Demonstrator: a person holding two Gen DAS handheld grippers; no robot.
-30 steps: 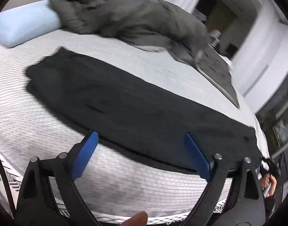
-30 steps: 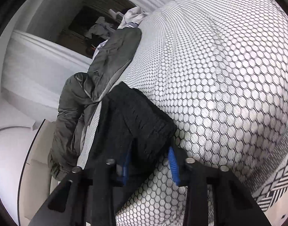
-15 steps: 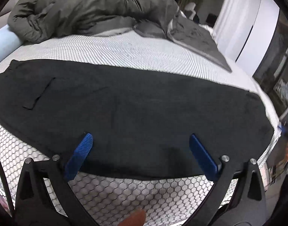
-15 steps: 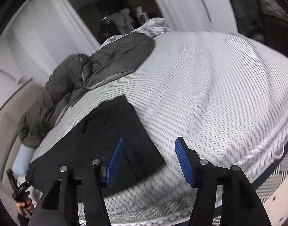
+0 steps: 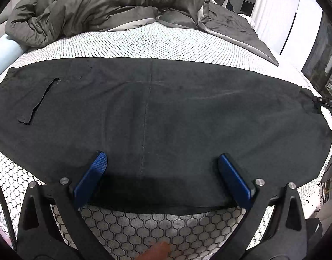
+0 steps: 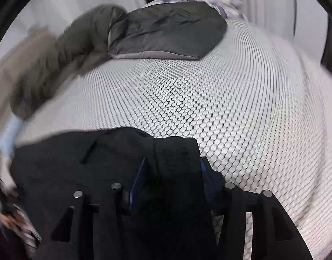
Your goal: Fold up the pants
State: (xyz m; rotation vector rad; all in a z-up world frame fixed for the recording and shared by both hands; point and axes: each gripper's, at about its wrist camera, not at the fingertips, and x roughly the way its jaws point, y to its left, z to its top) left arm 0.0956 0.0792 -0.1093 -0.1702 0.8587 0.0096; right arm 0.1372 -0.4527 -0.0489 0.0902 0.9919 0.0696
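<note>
Right wrist view, blurred: right gripper just closed, clamps pants, pads half hidden; left gripper gapes.

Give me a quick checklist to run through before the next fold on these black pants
1. Right gripper has just been closing and is shut on the hem end of the pants: ok.
2. Left gripper open, blue pads apart over the near edge of the pants, nothing clamped: ok if it grabs next.
3. Pants lie flat along the mattress, pocket showing: ok.
4. Bare mattress beyond the pants for the fold: ok.
5. Grey duvet is apart from the pants: ok.
6. Whether both leg layers sit in the right grip: cannot tell.
</note>
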